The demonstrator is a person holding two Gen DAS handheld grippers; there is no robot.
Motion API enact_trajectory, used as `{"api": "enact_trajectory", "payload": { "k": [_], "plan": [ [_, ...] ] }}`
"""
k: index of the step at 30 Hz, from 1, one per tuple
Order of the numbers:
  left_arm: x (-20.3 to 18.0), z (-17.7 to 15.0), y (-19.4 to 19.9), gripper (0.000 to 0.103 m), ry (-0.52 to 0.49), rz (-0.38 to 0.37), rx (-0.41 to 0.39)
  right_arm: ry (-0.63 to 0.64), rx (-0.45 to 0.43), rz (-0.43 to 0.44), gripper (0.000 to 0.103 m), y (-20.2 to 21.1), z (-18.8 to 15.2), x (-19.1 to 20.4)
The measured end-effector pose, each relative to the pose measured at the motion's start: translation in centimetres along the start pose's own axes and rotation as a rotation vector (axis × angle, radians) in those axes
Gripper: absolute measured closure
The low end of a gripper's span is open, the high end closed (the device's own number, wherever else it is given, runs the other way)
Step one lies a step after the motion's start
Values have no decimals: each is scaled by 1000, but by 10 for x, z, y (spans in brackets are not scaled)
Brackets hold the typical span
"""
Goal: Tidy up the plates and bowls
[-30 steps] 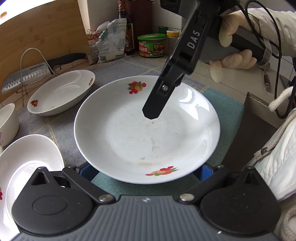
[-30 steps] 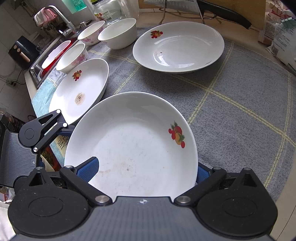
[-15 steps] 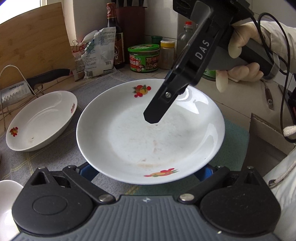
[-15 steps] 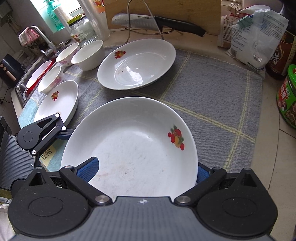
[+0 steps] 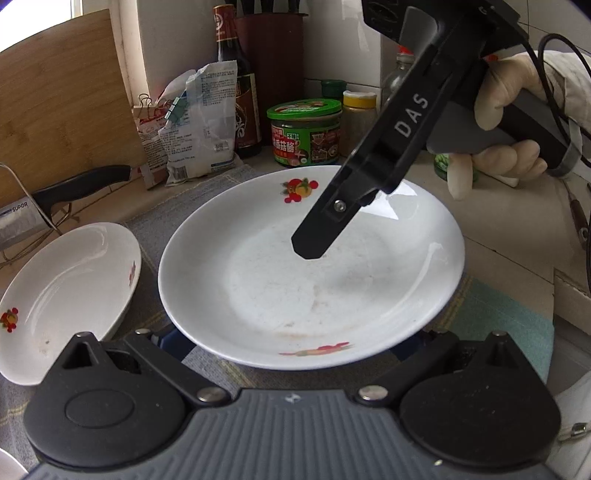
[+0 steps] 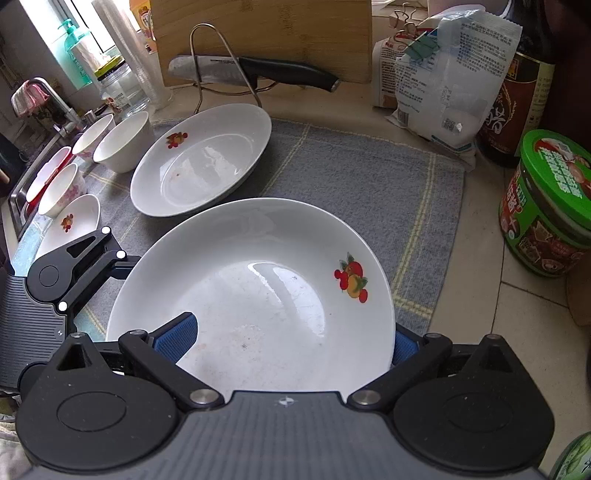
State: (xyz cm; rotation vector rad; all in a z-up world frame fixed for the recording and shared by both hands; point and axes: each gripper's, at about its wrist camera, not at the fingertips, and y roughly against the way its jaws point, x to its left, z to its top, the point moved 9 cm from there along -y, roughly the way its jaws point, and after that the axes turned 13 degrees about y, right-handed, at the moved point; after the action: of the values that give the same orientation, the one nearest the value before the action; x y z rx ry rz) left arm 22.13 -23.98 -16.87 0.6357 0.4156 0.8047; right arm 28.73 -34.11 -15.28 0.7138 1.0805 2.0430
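The plate (image 6: pixel 258 291) sits between both grippers, right gripper (image 6: pixel 291 339) clamping its rim, left gripper (image 5: pixel 295 343) seemingly gripping the opposite edge.

We are in a home kitchen: a sink (image 6: pixel 22 192) with tap (image 6: pixel 48 96), a knife (image 6: pixel 255 72) on its rack, a cutting board (image 6: pixel 266 33), sauce bottle (image 5: pixel 236 85) and jars (image 5: pixel 306 133).

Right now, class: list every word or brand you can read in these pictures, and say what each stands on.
"DAS": white letters on the right tool's black arm.
"SUPOR": on the knife blade.
Green-lidded jar, white packet and dark bottle: their labels carry print too small or blurred to read.
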Motion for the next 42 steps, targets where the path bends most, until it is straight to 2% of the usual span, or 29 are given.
{"api": "enact_trajectory", "payload": {
  "k": [11,25,30,34,37,42],
  "plan": [
    [8,16,-28,1,18,20,3,-20,-28,-30,0,-14,12,-35],
    [10,10,-34,0,22,28,21,-11,-12,-73,0,-26,9,-40],
    [7,-2,-18,1,38,50,26,19,-8,-138,0,-18,4,-35],
    [14,-3,12,1,127,81,-11,26,-19,-196,0,-6,2,-28],
    [21,-1,35,1,194,113,-54,28,-61,-235,0,9,3,-17],
    [36,-4,66,1,293,210,-102,40,-132,-279,0,24,5,17]
  ]
}}
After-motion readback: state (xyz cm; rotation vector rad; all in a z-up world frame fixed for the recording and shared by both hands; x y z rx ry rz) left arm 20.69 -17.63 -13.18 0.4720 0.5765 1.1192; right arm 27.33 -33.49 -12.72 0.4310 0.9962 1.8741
